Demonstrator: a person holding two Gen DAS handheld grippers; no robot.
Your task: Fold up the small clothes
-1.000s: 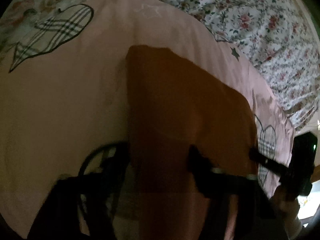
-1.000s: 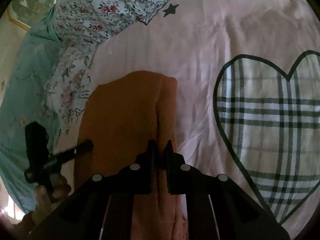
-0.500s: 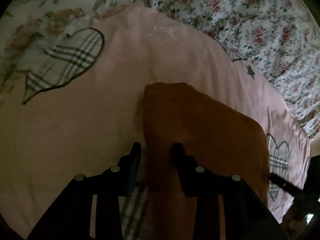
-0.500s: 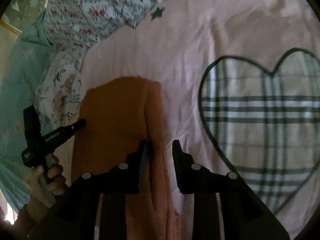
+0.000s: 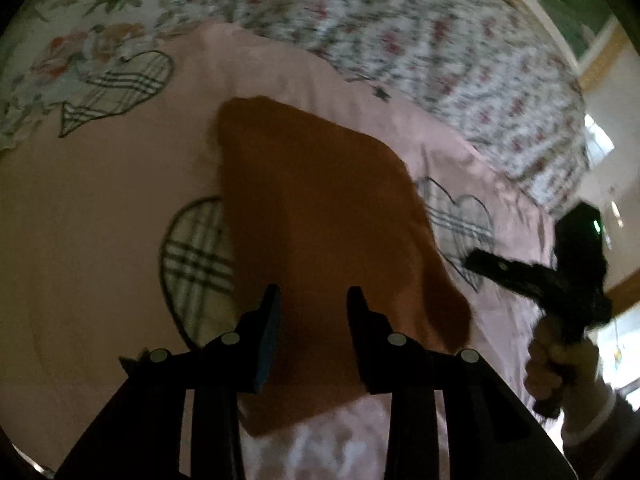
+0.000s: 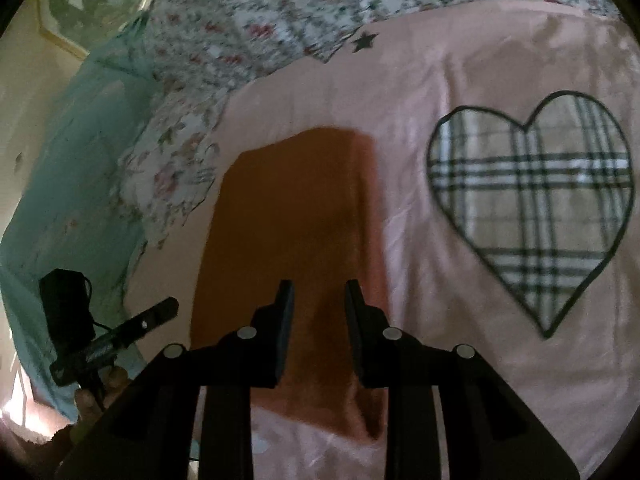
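A small orange cloth (image 5: 320, 216) lies folded flat on the pink sheet (image 5: 100, 240); it also shows in the right wrist view (image 6: 288, 220). My left gripper (image 5: 313, 300) is open and empty, raised over the cloth's near end. My right gripper (image 6: 319, 292) is open and empty above the cloth's near right part. The right gripper (image 5: 480, 264) shows at the right of the left wrist view, beside the cloth. The left gripper (image 6: 168, 308) shows at the lower left of the right wrist view.
The pink sheet carries plaid hearts (image 6: 532, 208) and small stars (image 6: 364, 40). A floral bedspread (image 5: 400, 32) lies beyond it. A teal cloth (image 6: 80, 168) hangs at the left in the right wrist view.
Both grippers have opened, let go of the orange cloth and drawn back up from it. The cloth now lies flat and folded on the sheet.
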